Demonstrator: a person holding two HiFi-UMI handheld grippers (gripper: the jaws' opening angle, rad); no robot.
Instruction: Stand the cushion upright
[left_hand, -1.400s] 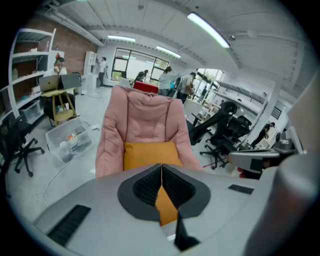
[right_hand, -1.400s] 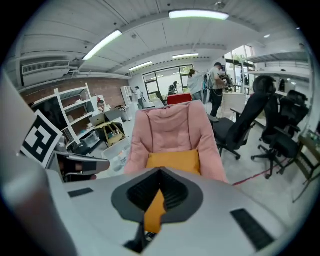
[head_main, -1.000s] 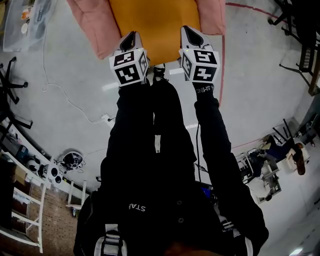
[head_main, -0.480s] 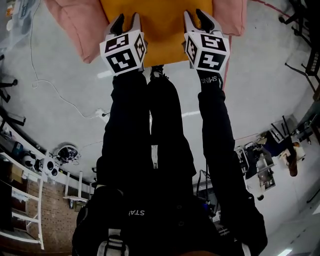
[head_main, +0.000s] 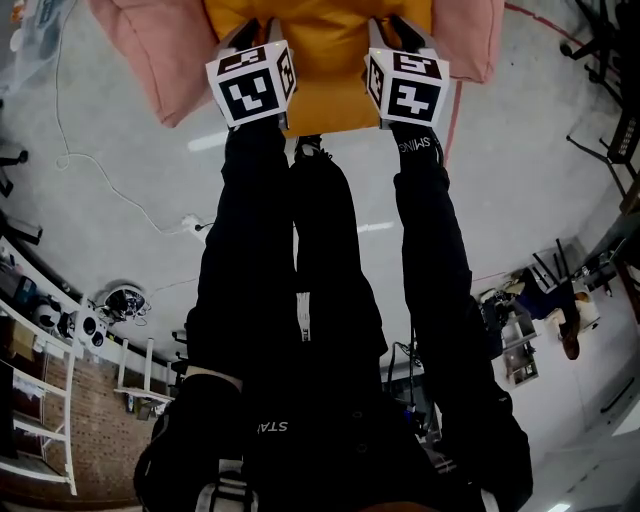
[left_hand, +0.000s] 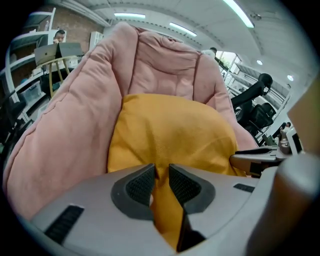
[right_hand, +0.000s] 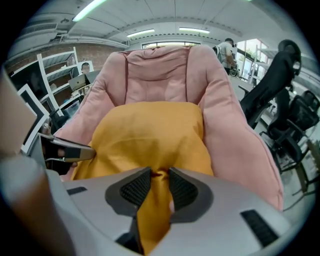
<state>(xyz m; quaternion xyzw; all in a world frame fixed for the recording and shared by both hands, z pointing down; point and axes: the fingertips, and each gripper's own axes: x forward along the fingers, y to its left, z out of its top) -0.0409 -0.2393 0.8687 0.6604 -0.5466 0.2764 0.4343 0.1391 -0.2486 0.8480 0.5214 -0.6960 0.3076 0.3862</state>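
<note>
Orange cushion (left_hand: 170, 130) in the hollow of a pink padded chair (left_hand: 65, 130), seen from above and along each gripper. The cushion rests between the chair's two side bolsters, its far edge against the chair's back and its near edge toward the person. The chair sits on a pale floor (head_main: 130, 180).

Left gripper (left_hand: 161, 175): jaws set a narrow way apart at the near edge of the cushion, left of its middle. A ridge of orange fabric fills the gap and meets both ribbed pads (left_hand: 140, 186). These jaws have just been closing in on the fold.

Right gripper (right_hand: 159, 176): jaws apart at the same near edge, right of the middle. A bunched fold of fabric stands between them, wrinkled at the tips. These jaws have just been opening, and no firm pinch shows.

Head view: both grippers point steeply down, side by side and apart. Their marker cubes (head_main: 252, 85) lie over the cushion's near edge, and the dark sleeves (head_main: 245, 250) run back toward the camera.
</note>
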